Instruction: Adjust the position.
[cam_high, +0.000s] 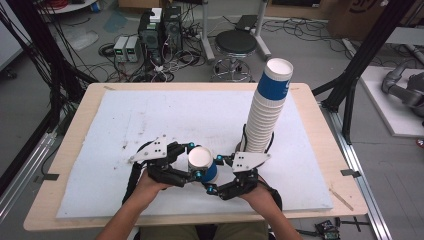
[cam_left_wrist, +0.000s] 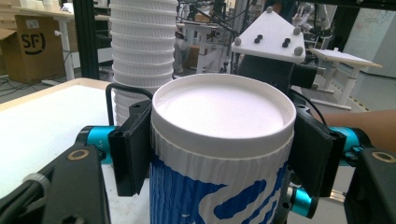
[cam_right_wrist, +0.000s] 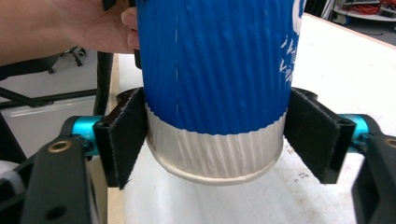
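Observation:
A blue-and-white ribbed paper cup (cam_high: 202, 161) is held over the front middle of the table, between both grippers. My left gripper (cam_high: 195, 160) comes in from the left and is shut on it. In the left gripper view its pads (cam_left_wrist: 133, 149) press on the cup (cam_left_wrist: 224, 140) just under the white round end. My right gripper (cam_high: 214, 174) comes in from the right. In the right gripper view its pads (cam_right_wrist: 123, 140) clamp the cup (cam_right_wrist: 215, 84) where the blue meets the white band and rolled rim. A tall stack of cups (cam_high: 265, 115) stands just behind the right gripper.
A white foam sheet (cam_high: 165, 115) covers most of the wooden table (cam_high: 320, 145). The person's forearms come in over the front edge. Past the far edge are a stool (cam_high: 235, 45), electronics boxes (cam_high: 160, 30) and cables on the floor.

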